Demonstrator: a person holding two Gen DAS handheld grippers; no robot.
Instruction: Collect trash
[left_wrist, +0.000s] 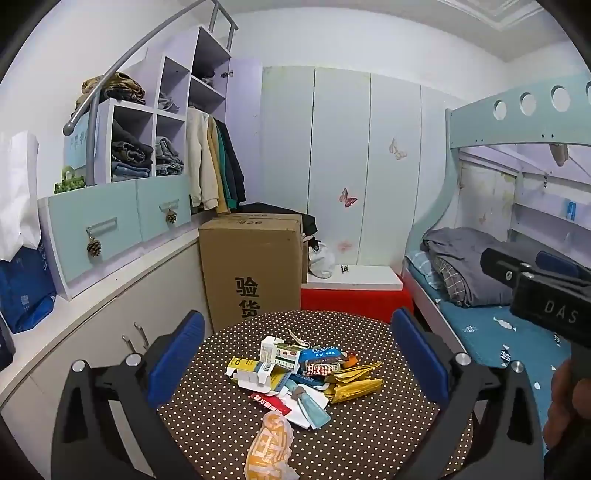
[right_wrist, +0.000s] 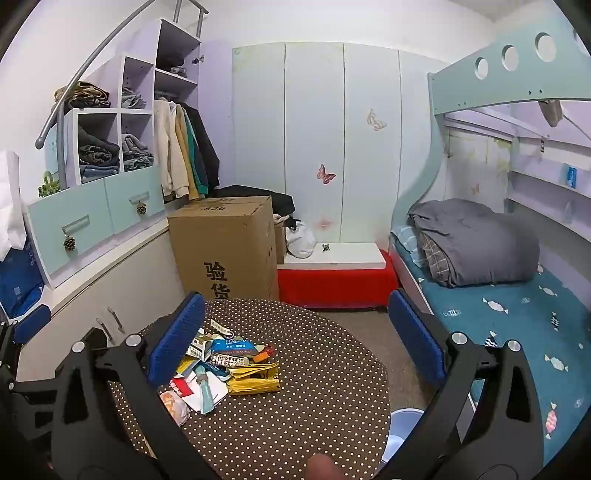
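A pile of trash (left_wrist: 295, 373) lies on a round table with a brown polka-dot cloth (left_wrist: 388, 424): small cartons, wrappers, a yellow packet (left_wrist: 354, 384) and an orange-and-white plastic wrapper (left_wrist: 269, 446) nearest me. My left gripper (left_wrist: 299, 358) is open and empty, held above the table with the pile between its blue pads. The pile (right_wrist: 225, 365) also shows in the right wrist view, on the cloth (right_wrist: 314, 406). My right gripper (right_wrist: 295, 339) is open and empty, to the right of the pile, its left pad (right_wrist: 177, 339) over the pile's left side.
A big cardboard box (left_wrist: 251, 266) stands behind the table, next to a red bench (left_wrist: 354, 299). A cabinet with drawers (left_wrist: 110, 221) runs along the left. A bunk bed with a grey quilt (right_wrist: 476, 243) is on the right. A pale blue bin rim (right_wrist: 402, 424) shows beside the table.
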